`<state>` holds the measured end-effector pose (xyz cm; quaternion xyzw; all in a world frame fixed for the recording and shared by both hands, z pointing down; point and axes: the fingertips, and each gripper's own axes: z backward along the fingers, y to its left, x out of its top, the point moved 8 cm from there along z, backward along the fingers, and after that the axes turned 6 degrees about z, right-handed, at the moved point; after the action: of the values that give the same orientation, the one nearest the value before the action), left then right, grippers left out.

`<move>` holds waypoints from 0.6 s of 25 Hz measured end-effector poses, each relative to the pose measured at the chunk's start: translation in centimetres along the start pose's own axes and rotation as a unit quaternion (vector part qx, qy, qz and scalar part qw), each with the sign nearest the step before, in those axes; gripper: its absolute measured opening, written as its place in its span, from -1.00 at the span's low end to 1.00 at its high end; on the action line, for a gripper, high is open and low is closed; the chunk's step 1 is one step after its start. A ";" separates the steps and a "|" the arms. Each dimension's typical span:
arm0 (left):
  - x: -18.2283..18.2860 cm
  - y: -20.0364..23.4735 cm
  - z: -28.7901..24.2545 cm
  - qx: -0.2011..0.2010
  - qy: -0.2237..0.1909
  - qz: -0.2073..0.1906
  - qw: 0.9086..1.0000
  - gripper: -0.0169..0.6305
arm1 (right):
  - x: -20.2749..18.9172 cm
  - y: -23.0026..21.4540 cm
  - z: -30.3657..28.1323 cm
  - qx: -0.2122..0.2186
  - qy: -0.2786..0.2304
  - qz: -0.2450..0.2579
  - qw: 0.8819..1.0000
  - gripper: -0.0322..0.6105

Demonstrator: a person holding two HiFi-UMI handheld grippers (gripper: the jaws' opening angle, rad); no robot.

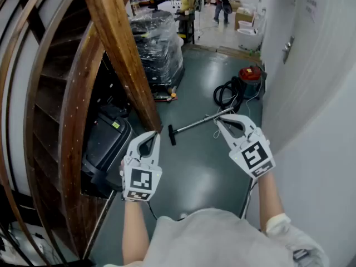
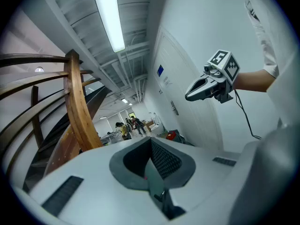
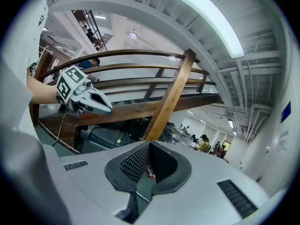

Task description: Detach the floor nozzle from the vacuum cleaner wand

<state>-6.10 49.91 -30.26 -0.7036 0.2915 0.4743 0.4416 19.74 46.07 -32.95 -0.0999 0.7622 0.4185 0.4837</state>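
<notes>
Floor nozzle (image 1: 172, 135): black, flat on the grey-green floor (image 1: 200, 171), just right of the foot of the wooden stair post (image 1: 125, 54). It's on the end of the metal wand (image 1: 196, 123), which runs from the post foot further right. Black hose (image 1: 225, 94) is coiled right of the post, past the wand's far end, with the red vacuum canister (image 1: 250, 74) beyond that.

Left gripper (image 1: 155, 133): clenched, empty, held in the air just below the post foot, short of the nozzle and not touching it. Right gripper (image 1: 218, 119): also clenched and empty, right of the post, tips over the wand's far end in the head view; I can't tell whether there's contact.

Writing: no brand readable anywhere. Square markers on both gripper cubes. Yellow label on the black case (image 1: 105, 141) left of the post foot, text too small. Blue sign (image 2: 160, 70) on the white wall right of the post, unreadable.

View differences: nozzle, wand and hose show only in the head view. Both gripper views catch ceiling strip lights, which the head view doesn't. The left gripper view shows the right gripper against the white wall. The right gripper view shows the left gripper in front of the stair rails left of the post. People (image 1: 189, 7) and a film-wrapped pallet (image 1: 158, 43) stand behind the post.
</notes>
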 end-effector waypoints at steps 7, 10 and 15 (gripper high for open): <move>-0.2 -0.8 -0.1 -0.002 0.008 0.004 1.000 -0.95 | -0.7 -0.1 0.2 0.011 -0.011 -0.022 1.000 -0.81; -0.5 -1.3 -0.4 -0.003 0.014 0.007 1.000 -0.95 | -1.1 -0.3 0.3 0.016 -0.012 -0.026 0.999 -0.81; -0.7 -2.4 -1.1 -0.002 0.023 0.013 1.000 -0.95 | -2.7 -1.1 0.6 0.018 -0.010 -0.029 0.999 -0.81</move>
<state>-3.88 49.93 -28.64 -0.7116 0.3098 0.4643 0.4267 22.10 45.12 -31.47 -0.1095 0.7617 0.3915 0.5046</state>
